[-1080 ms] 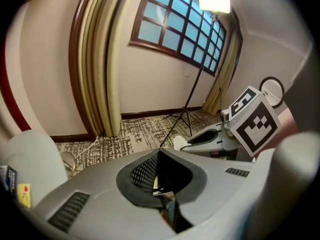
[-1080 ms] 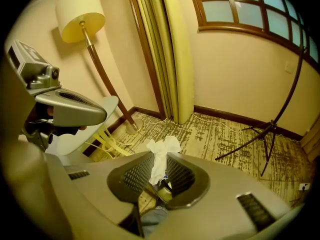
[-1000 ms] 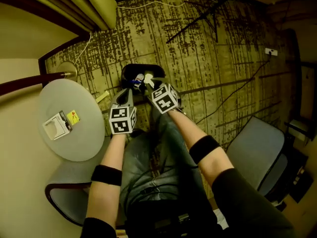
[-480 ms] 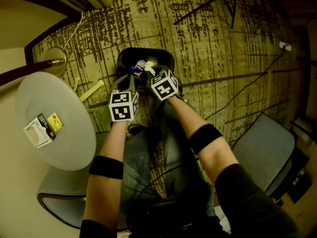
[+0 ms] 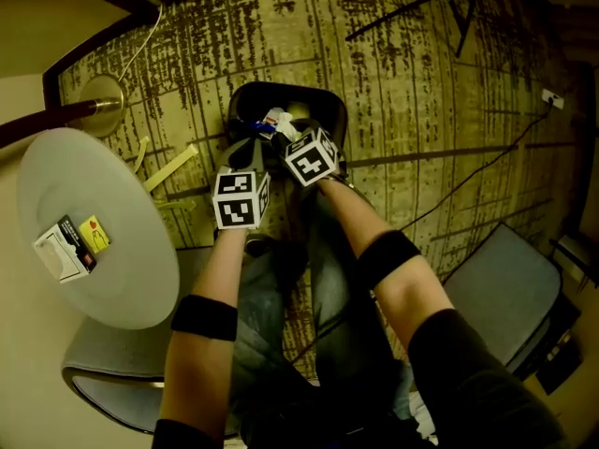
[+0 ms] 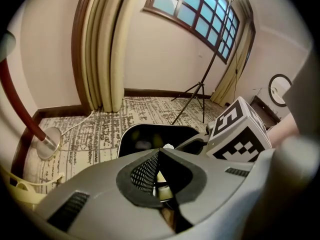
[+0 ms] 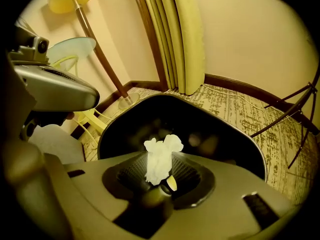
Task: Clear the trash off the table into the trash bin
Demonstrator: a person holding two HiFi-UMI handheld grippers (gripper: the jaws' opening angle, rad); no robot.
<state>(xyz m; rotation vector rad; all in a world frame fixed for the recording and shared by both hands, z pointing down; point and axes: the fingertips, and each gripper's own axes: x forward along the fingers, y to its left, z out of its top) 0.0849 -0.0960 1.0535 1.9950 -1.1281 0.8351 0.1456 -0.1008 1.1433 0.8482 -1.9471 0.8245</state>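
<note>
The dumping step is in hand. The right claw [image 7: 160, 176], whose jaws have just been opening, is released above the trash bin [image 7: 225, 134], a crumpled tissue [image 7: 161, 159] standing between them. The left claw [image 6: 159, 153] is clenched. Next, the tissue must be dropped clear into the bin.

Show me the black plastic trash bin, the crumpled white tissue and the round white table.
black plastic trash bin [image 7: 235, 129], right gripper view, on its dark inner wall.
crumpled white tissue [image 7: 160, 161], right gripper view, on the middle of the wad.
round white table [image 5: 122, 269], head view, on its bare top.
</note>
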